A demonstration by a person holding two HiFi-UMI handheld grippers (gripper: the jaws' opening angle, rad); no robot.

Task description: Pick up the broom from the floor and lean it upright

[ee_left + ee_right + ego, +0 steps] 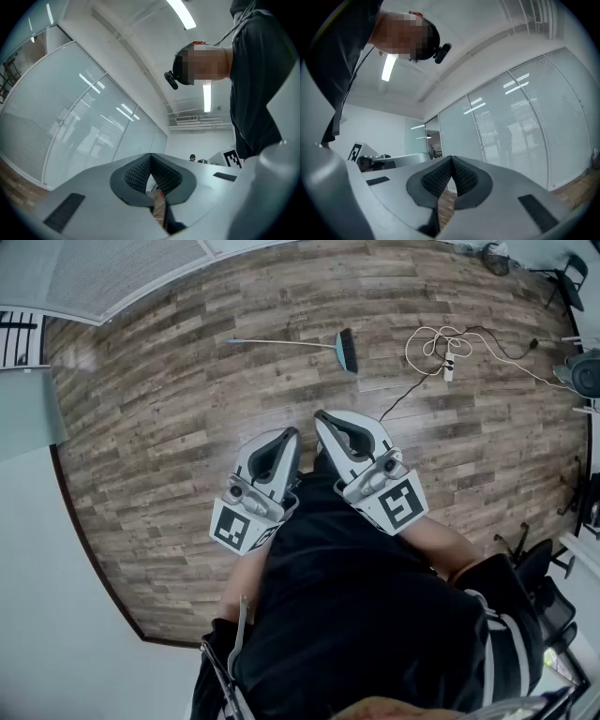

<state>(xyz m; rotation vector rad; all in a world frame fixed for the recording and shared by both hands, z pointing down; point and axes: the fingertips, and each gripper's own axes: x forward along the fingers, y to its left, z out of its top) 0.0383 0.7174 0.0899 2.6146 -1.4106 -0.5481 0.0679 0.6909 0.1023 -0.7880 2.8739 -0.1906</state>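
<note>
The broom [319, 344] lies flat on the wood floor at the far middle of the head view, its thin pale handle running left and its dark bristle head at the right. My left gripper [290, 433] and right gripper [321, 416] hang side by side in front of the person's body, well short of the broom. Both are shut with nothing between their tips. In the left gripper view my left gripper [150, 156] has its ribbed pads pressed together. My right gripper [451, 160] in the right gripper view is shut too. Neither gripper view shows the broom.
A white cable coil with a power strip [448, 362] lies on the floor right of the broom, a dark cord running from it. Frosted glass partition walls [70, 122] stand around the room. A dark chair base [525, 554] is at the right edge.
</note>
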